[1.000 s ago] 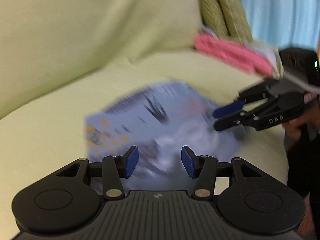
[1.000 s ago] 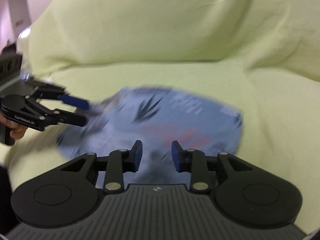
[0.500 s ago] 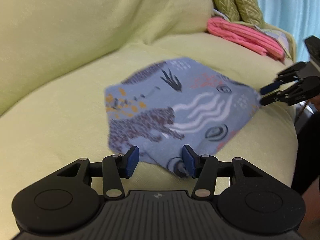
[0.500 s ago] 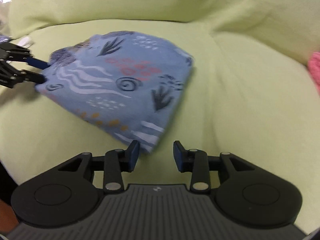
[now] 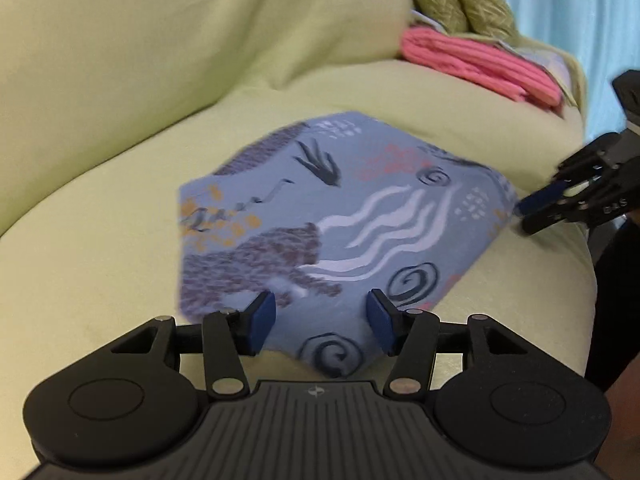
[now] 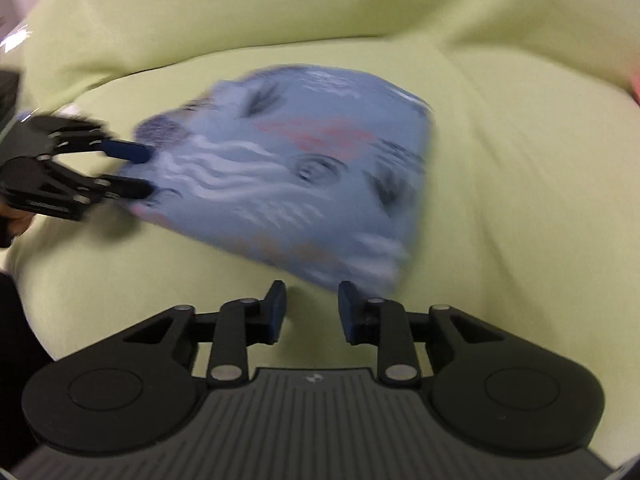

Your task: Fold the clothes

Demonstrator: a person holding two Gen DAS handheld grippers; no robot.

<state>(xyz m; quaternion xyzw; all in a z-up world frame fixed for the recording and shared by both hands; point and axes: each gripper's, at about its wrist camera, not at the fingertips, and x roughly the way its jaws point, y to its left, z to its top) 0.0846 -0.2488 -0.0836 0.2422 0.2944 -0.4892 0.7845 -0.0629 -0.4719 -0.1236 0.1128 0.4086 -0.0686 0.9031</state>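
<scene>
A folded blue cloth (image 5: 332,220) printed with waves, swirls and leaves lies flat on the green sofa seat (image 5: 100,248). My left gripper (image 5: 320,320) hovers over its near corner; the jaws are opening and the blue pads (image 5: 262,318) stand well apart, with cloth between them but unpressed. At the cloth's right corner is my right gripper (image 5: 528,212). In the blurred right wrist view the cloth (image 6: 304,168) ends just beyond my right gripper (image 6: 312,312), whose jaws are closing with only sofa between them. The left gripper (image 6: 136,170) straddles the cloth's left corner.
A folded pink garment (image 5: 480,64) lies on the far end of the seat, below two olive cushions (image 5: 460,0) and a pale blue curtain (image 5: 568,12). The sofa backrest (image 6: 280,12) rises behind the cloth. The seat's front edge drops off at the right (image 5: 592,300).
The cloth, blurred and bunched a second ago, now lies spread flat. The right gripper has drawn out to its right corner and its jaws have narrowed. The left gripper has barely moved.
</scene>
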